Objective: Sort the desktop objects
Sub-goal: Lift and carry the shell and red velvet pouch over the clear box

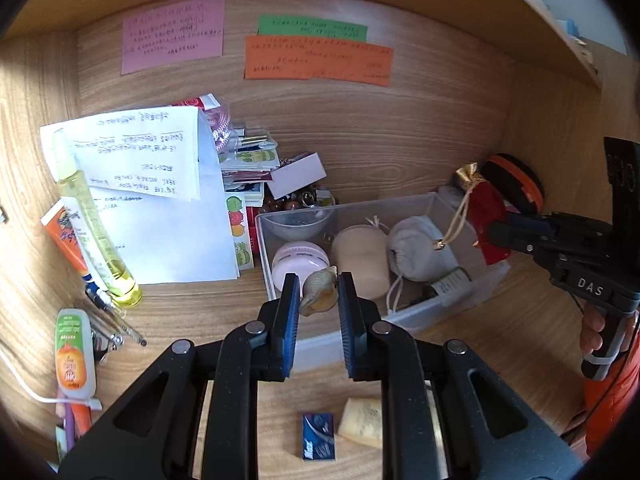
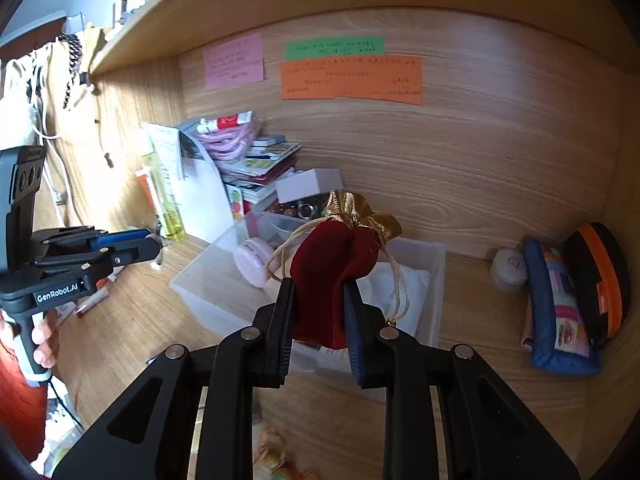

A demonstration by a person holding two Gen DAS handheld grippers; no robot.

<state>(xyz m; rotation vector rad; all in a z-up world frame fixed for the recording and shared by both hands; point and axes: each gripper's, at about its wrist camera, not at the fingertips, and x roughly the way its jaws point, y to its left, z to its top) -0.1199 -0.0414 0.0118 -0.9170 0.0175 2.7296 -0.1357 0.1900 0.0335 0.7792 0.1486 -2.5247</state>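
Left gripper [image 1: 319,294]: your jaws are clamped on a small seashell [image 1: 318,291], pinched near the fingertips, above the near-left corner of the clear bin [image 1: 404,322].
Right gripper [image 2: 319,300]: yours is closed on the red velvet pouch [image 2: 334,276], holding it up over the bin's middle, near its front wall.
Step in hand: you seem to be carrying both finds to the bin; judged from the poses, neither is in it yet.
Doing it well: bring the shell low over a bare patch before letting go; it is hard and rounded and may roll or slip from so shallow a pinch. Keep the pouch's cord [image 2: 401,286] free of the fingers and the bin wall.
Seashell: tan, spiralled, glossy amber mouth.
Pouch: dark red, gold frill at its neck, cream drawstring dangling.
Bin: toward the desk's back, already holding a pink round case [image 1: 298,261], a cream cup [image 1: 362,258] and a grey cloth bag [image 1: 420,248].
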